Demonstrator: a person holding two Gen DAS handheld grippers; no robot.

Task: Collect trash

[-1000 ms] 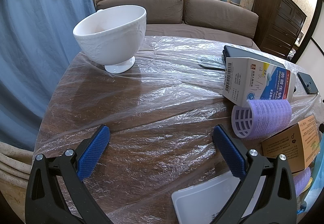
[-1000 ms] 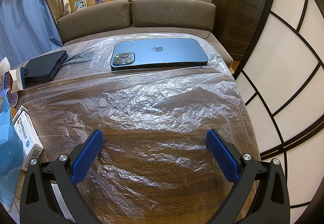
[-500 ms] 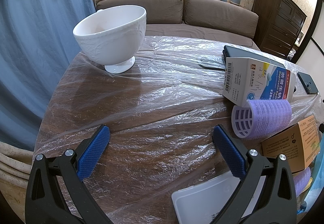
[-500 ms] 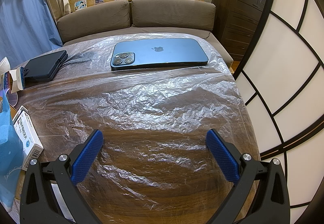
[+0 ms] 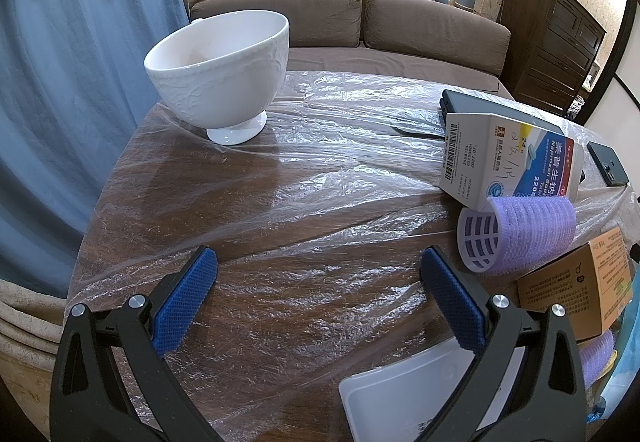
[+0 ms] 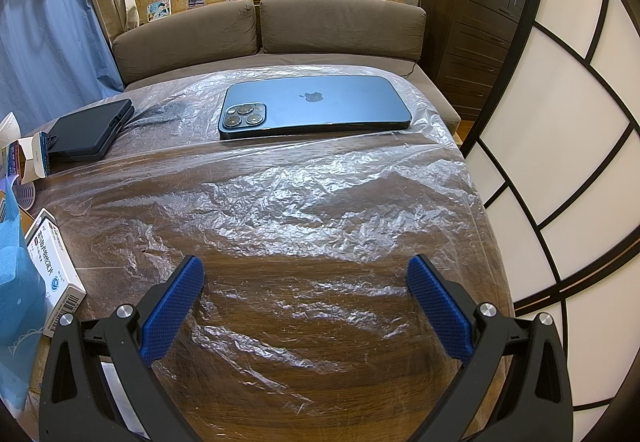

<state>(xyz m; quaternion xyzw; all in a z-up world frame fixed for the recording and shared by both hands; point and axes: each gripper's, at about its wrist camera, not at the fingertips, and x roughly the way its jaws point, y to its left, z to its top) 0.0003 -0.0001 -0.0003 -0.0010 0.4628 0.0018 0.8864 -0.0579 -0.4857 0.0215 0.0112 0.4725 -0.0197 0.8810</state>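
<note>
A round wooden table is covered with crinkled clear plastic film (image 5: 312,178), which also shows in the right wrist view (image 6: 304,202). My left gripper (image 5: 318,264) is open and empty just above the film. To its right lie a white medicine box (image 5: 508,162), a purple hair roller (image 5: 520,234) and an orange box (image 5: 576,286). My right gripper (image 6: 304,274) is open and empty over the film. A white medicine box (image 6: 56,278) and blue paper (image 6: 16,282) lie at its left.
A white footed bowl (image 5: 224,70) stands at the far left of the table. A blue phone (image 6: 316,106) and a black case (image 6: 88,130) lie at the far side. A white tray (image 5: 404,398) sits at the near edge. A sofa stands behind the table.
</note>
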